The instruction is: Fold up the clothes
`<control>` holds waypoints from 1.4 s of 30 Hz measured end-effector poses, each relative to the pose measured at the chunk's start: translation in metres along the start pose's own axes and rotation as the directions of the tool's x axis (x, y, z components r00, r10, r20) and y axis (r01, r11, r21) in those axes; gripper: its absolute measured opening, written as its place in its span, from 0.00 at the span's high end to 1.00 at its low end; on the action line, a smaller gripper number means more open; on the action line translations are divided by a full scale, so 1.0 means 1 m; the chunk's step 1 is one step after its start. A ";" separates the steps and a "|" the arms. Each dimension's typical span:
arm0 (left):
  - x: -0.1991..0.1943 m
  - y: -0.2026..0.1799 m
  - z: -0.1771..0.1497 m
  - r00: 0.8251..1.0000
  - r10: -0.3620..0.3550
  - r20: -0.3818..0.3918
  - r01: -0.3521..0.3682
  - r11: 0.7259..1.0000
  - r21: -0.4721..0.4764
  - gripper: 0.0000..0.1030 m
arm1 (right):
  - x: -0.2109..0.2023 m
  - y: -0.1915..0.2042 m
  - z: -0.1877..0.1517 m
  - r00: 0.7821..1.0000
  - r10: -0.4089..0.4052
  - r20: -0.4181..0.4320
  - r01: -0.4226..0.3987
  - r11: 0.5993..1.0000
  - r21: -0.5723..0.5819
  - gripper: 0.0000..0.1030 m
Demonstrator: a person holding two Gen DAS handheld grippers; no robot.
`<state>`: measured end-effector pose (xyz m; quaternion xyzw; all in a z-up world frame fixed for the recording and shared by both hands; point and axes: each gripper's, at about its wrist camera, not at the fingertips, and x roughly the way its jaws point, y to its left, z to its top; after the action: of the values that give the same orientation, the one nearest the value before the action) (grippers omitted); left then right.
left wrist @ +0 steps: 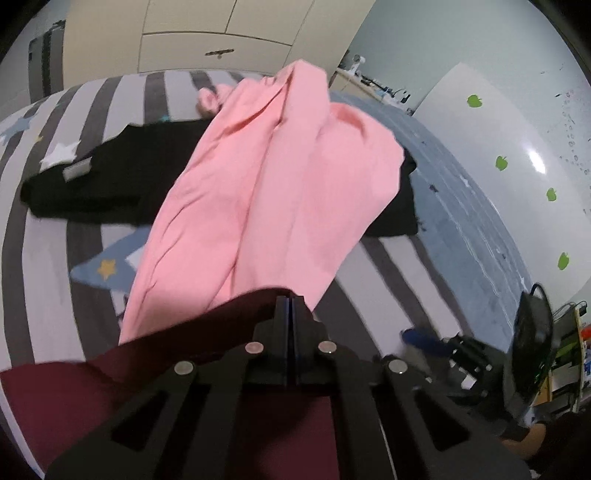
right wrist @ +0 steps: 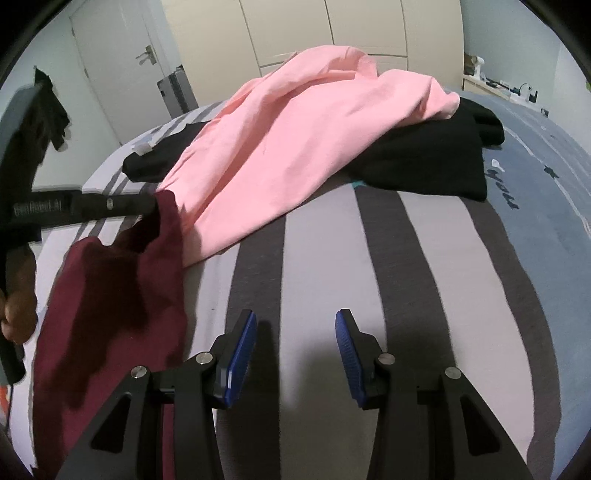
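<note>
My left gripper [left wrist: 290, 301] was pressed together, and it was pinching the edge of a dark red cloth garment [right wrist: 110, 295]. In the right wrist view, the dark red cloth hung down from that gripper [right wrist: 153, 203] and spread over the left part of the bed. The bed had a cover with wide grey and white stripes [right wrist: 314, 258], and some blue patches with stars.

My right gripper [right wrist: 295, 347] was spread apart. Its blue pads [right wrist: 240, 354] had nothing between them. It sat above a bare striped part of the bed, just beside the dark red cloth.

A big soft pink garment [left wrist: 266, 177] lay in a crumpled heap in the middle of the bed. Its near end touched the dark red cloth. The pink garment lay on top of a flat black garment [left wrist: 96, 184], which stuck out on both sides of it. A small grey tag showed on the black one.

Behind the bed stood tall cream cupboard doors [right wrist: 314, 33]. In the left wrist view, a pale wall with little green apple stickers [left wrist: 501, 162] was on the right. In the right wrist view, a white door with a metal handle [right wrist: 110, 55] was on the left.
</note>
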<state>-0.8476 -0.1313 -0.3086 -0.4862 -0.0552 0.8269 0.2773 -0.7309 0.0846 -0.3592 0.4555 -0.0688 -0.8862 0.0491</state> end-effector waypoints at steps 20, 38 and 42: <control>-0.018 0.012 0.020 0.993 0.068 0.096 -0.063 0.996 -0.058 0.93 | -0.010 -0.015 0.007 0.999 -0.044 0.023 0.044 0.999 0.023 0.61; 0.046 0.008 -0.034 0.992 0.125 -0.019 -0.126 0.992 -0.012 0.94 | -0.026 -0.004 0.005 1.000 0.025 0.015 -0.025 1.000 -0.004 0.61; 0.033 0.002 -0.011 0.982 0.171 0.083 -0.169 0.985 -0.026 0.93 | -0.024 0.005 0.001 0.999 0.035 0.004 -0.035 0.999 -0.013 0.61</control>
<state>-0.8516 -0.1183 -0.3409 -0.4562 -0.0329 0.8668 0.1986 -0.7176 0.0836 -0.3381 0.4520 -0.0710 -0.8867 0.0672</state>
